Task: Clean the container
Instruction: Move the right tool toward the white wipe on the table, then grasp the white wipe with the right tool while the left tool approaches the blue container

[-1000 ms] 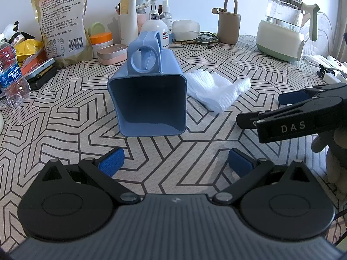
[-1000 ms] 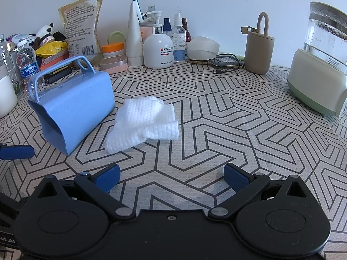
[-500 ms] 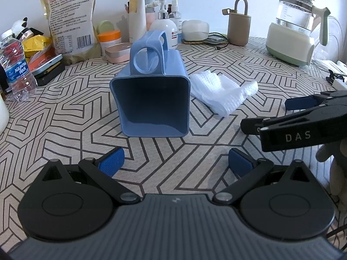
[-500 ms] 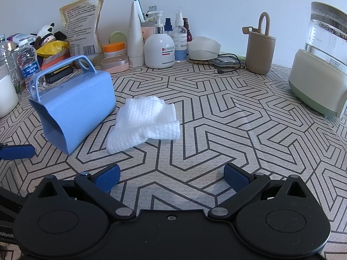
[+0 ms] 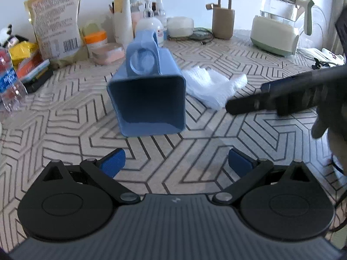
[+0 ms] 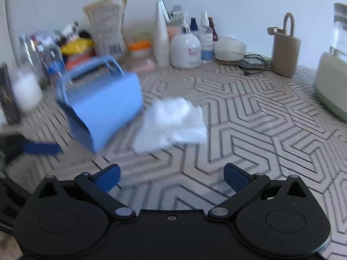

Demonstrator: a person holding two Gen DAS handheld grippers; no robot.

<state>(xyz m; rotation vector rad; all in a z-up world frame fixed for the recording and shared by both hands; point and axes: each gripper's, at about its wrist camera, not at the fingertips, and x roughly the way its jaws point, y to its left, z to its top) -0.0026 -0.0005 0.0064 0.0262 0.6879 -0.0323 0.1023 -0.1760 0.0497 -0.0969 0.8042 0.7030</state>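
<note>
The right gripper (image 6: 171,179) is spread wide and holds nothing, its 2 blue pads apart over bare patterned tablecloth (image 6: 249,117). The left gripper (image 5: 176,162) is likewise spread and empty.

The blue container (image 5: 149,99) lies on its side on the cloth, handle uppermost. From the left gripper it sits at 12 o'clock, its open mouth turned straight back toward that camera, so its long axis runs along the 6-to-12 line of that view. From the right gripper the same container is at about 10 o'clock, seen side-on. The white cloth (image 6: 171,123) lies crumpled just beside the container's right flank, at 12 o'clock from the right gripper and at about 1 o'clock from the left.

That settles the division of work, as I judge it: the right gripper is the nearer one to the cloth and faces it squarely, while the left faces the container's mouth and is better placed to steady it. The wipe has not begun; the cloth is not yet picked up.

Against the frame 0.5 s ago, the right wrist view is now smeared with motion blur, and cloth and container both loom larger and more central, so the right gripper has advanced toward them. In the left view it reaches further across. Cloth and container appear unmoved.
</note>
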